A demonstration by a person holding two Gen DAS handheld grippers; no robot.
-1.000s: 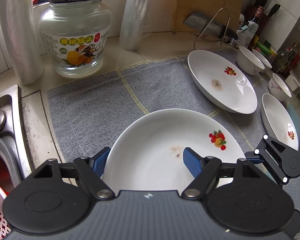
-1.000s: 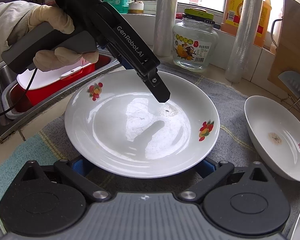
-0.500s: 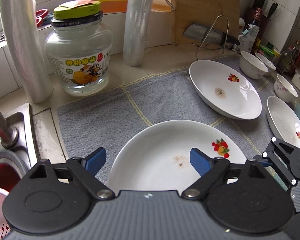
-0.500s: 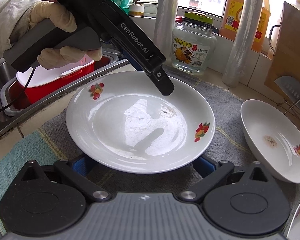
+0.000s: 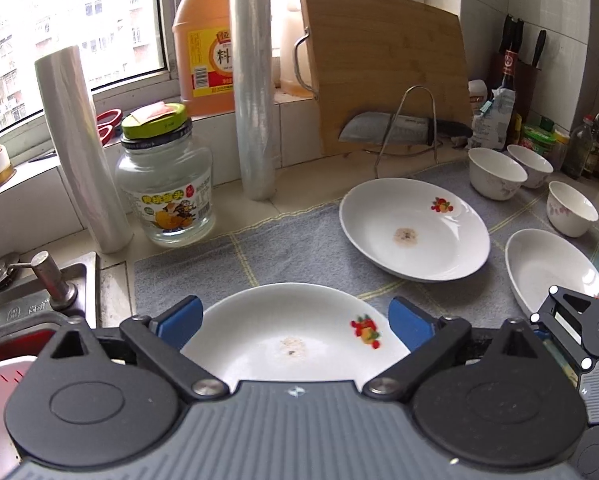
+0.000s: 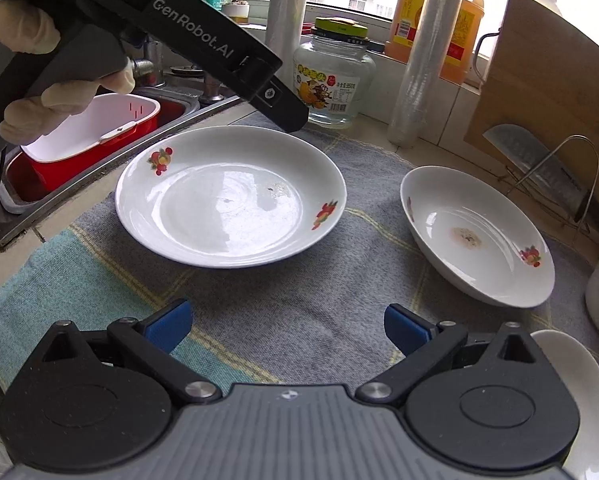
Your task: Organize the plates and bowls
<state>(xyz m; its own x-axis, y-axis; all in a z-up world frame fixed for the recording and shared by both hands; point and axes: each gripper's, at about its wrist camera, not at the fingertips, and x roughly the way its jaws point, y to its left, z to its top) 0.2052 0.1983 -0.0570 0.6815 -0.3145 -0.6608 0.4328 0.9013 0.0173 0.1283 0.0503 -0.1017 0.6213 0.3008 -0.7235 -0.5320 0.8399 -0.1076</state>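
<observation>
Left wrist view shows the grey cloth (image 5: 299,256) with the near plate (image 5: 291,336) now lying free on it: the left gripper (image 5: 295,316) has just been opening, its blue pads clear of the rim, and sits higher than a second ago. The right gripper (image 6: 287,324), also spread and empty, has drawn back too. That plate looks placed (second plate (image 5: 415,228) and small bowls (image 5: 495,172) wait nearby).
</observation>
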